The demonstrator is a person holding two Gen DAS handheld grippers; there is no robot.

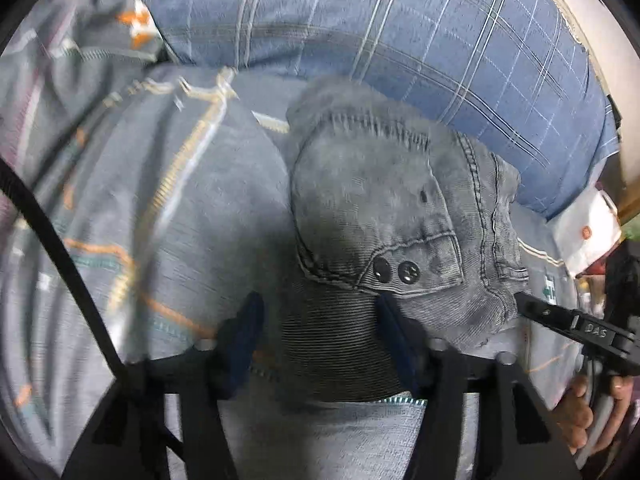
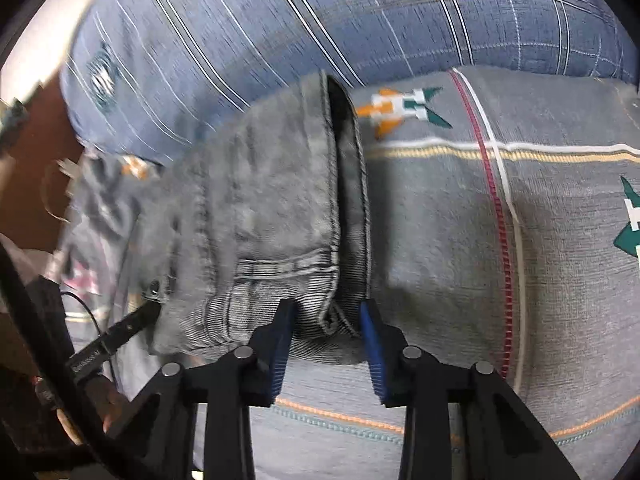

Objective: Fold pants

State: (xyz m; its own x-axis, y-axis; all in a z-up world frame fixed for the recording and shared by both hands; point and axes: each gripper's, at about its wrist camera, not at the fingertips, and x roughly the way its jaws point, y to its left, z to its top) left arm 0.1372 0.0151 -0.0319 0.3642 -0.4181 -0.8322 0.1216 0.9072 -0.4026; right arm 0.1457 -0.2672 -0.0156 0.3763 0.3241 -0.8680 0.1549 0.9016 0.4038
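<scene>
Grey denim pants (image 1: 372, 200) lie bunched on a grey patterned bedsheet (image 1: 192, 208). In the left wrist view my left gripper (image 1: 320, 312) straddles the waistband by the two snap buttons (image 1: 394, 270), jaws apart, cloth between the blue pads (image 1: 248, 332). The right gripper's finger (image 1: 560, 318) touches the pants' right edge. In the right wrist view my right gripper (image 2: 328, 316) straddles a hem fold of the pants (image 2: 272, 208), jaws apart, cloth between the pads (image 2: 370, 340). The left gripper's finger (image 2: 124, 328) shows at the left.
A blue plaid pillow (image 1: 400, 32) lies behind the pants; it also fills the top of the right wrist view (image 2: 320, 12). The bedsheet (image 2: 520, 240) spreads to the right. A white cloth (image 1: 592, 228) lies at the bed's right edge.
</scene>
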